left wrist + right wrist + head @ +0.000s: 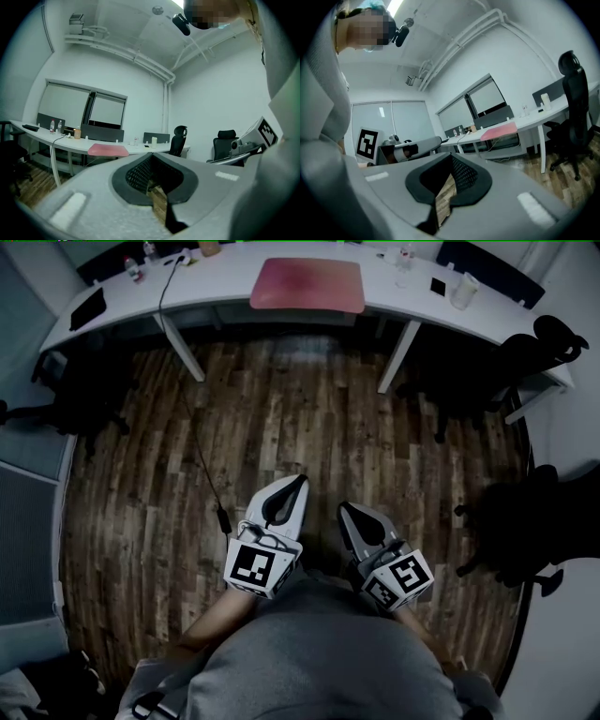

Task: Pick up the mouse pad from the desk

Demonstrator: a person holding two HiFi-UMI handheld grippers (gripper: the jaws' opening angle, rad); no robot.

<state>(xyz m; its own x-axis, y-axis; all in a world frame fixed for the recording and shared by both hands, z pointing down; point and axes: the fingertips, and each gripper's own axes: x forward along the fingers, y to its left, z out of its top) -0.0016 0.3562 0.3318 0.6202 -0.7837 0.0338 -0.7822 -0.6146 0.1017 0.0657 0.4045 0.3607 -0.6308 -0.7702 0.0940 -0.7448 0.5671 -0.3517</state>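
Clearly the approach has hardly begun: the pink mouse pad lies flat on the white desk at the far side of the room, well apart from both tools, with bare wooden floor between. The left gripper and right gripper are held close to the person's body, each with its jaws pressed together and nothing between them. Next, by this reading, the person must walk up to the desk, spread one claw, and slide a jaw under the pad's near edge.
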